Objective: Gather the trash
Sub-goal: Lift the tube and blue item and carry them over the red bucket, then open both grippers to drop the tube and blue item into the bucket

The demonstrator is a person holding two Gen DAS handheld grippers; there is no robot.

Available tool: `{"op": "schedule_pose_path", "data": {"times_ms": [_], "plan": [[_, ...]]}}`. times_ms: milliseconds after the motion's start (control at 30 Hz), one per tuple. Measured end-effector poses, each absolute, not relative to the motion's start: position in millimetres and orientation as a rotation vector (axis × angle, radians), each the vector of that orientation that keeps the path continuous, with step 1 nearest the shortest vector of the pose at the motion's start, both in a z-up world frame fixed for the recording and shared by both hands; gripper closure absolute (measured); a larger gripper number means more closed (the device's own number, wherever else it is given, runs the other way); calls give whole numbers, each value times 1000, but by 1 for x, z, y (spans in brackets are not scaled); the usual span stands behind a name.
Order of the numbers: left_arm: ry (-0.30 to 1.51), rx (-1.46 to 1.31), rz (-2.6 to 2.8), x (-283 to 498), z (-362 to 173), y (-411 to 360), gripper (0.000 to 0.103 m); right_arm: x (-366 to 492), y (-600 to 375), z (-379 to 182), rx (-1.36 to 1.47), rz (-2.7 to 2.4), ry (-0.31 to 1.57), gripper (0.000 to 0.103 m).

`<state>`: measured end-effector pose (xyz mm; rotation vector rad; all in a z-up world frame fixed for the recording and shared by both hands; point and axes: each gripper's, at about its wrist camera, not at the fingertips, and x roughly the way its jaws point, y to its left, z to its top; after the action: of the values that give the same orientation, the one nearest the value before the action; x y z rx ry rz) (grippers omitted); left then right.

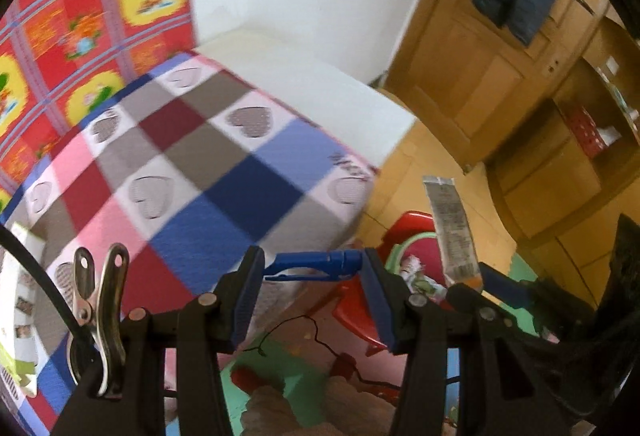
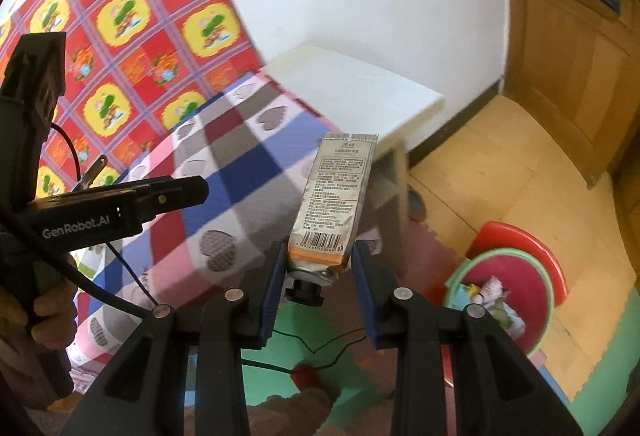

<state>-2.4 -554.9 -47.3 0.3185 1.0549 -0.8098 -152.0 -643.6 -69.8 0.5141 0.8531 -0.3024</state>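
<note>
Trash is travelling in both claws: the left claw (image 1: 313,276) is clamping a blue plastic clip (image 1: 316,265) crosswise, while the right claw (image 2: 316,276) is pinching a crumpled silver tube (image 2: 338,204) near its cap, tail at twelve o'clock, presumably bound for the green-rimmed red basin (image 2: 520,268) at three o'clock.

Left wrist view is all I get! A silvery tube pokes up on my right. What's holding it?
Observer: The right gripper pinches the tube at its lower end, just above a black cap.
Operator: Can you see the whole rubbish bowl?
Observer: Nearly. The basin is round, red with a green rim, and has crumpled wrappers inside.
Operator: What does my gripper look like from over there?
Observer: The left gripper is black and has GenRobot.AI written in white on its side.
</note>
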Motion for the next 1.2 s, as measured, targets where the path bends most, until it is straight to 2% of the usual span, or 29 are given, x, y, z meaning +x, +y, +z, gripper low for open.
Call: {"op": "schedule_pose_path", "data": {"times_ms": [300, 633, 1200], "plan": [[1087, 372, -919, -44, -69, -624, 51, -206, -692, -92, 575, -406, 869, 69], [1158, 474, -1041, -97, -122, -701, 51, -256, -743, -137, 646, -502, 929, 69], [1232, 681, -1200, -154, -270, -808, 51, -304, -805, -274, 733, -626, 1086, 69]]}}
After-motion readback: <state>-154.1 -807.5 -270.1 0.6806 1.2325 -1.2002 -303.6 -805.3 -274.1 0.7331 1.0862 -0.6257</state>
